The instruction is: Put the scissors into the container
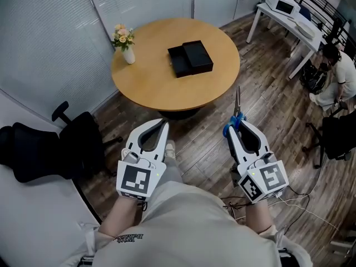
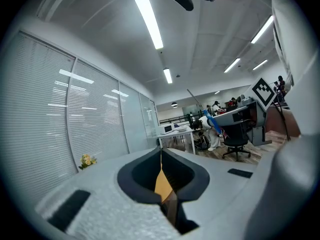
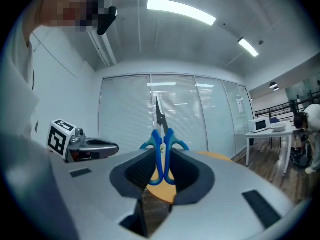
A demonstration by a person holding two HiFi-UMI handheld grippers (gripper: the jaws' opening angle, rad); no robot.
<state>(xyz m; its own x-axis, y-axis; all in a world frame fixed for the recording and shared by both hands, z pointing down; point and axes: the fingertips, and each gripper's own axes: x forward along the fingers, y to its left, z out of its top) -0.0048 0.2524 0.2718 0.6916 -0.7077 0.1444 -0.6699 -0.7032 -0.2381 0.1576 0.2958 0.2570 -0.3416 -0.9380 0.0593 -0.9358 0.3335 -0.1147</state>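
Observation:
Blue-handled scissors [image 1: 236, 113] are clamped by their handles in my right gripper [image 1: 240, 122], with the closed blades pointing up and away toward the table. In the right gripper view the scissors [image 3: 162, 145] stand upright between the jaws of my right gripper [image 3: 162, 156]. The black container [image 1: 190, 59] lies on the round wooden table [image 1: 150, 82], well ahead of both grippers. My left gripper [image 1: 163, 122] is shut and empty, held over the floor short of the table edge. Its closed jaws [image 2: 161, 154] hold nothing.
A vase of flowers [image 1: 125, 40] stands at the table's left edge. A black office chair [image 1: 39, 149] is at my left. At the right are a white desk [image 1: 289, 10], a crouching person [image 1: 340, 74], another chair [image 1: 336, 135] and floor cables [image 1: 300, 196].

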